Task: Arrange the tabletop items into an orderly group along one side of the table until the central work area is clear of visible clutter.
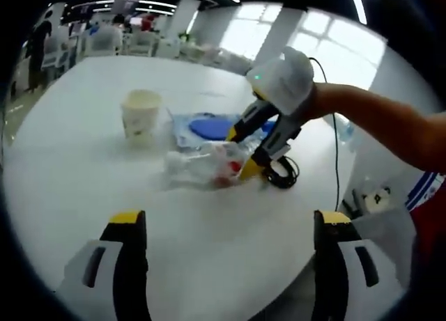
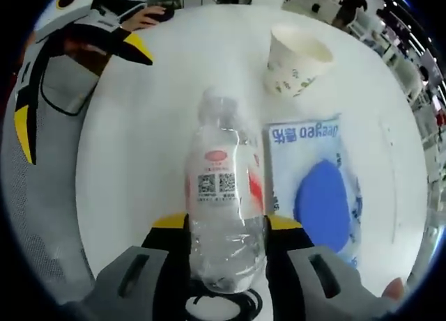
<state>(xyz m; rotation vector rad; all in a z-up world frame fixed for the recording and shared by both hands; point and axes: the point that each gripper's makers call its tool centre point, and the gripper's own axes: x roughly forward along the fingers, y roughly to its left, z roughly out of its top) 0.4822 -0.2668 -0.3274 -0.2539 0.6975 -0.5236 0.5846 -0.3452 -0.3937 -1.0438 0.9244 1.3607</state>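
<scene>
A clear plastic water bottle (image 2: 224, 196) with a red and white label lies between my right gripper's (image 2: 226, 227) yellow-tipped jaws, which are shut on its lower body. In the left gripper view the same bottle (image 1: 198, 161) rests low over the white table (image 1: 83, 182), with the right gripper (image 1: 241, 152) on it, held by a gloved hand. A paper cup (image 1: 141, 113) stands upright behind the bottle. A blue and white packet (image 1: 202, 128) lies flat beside the cup. My left gripper (image 1: 230, 227) stands open over bare table, nearer than the bottle.
A coil of black cable (image 1: 282, 173) lies just right of the bottle. The cup (image 2: 296, 60) and packet (image 2: 317, 189) sit right of the bottle. The left gripper (image 2: 80, 89) appears at upper left. Chairs and tables stand far behind.
</scene>
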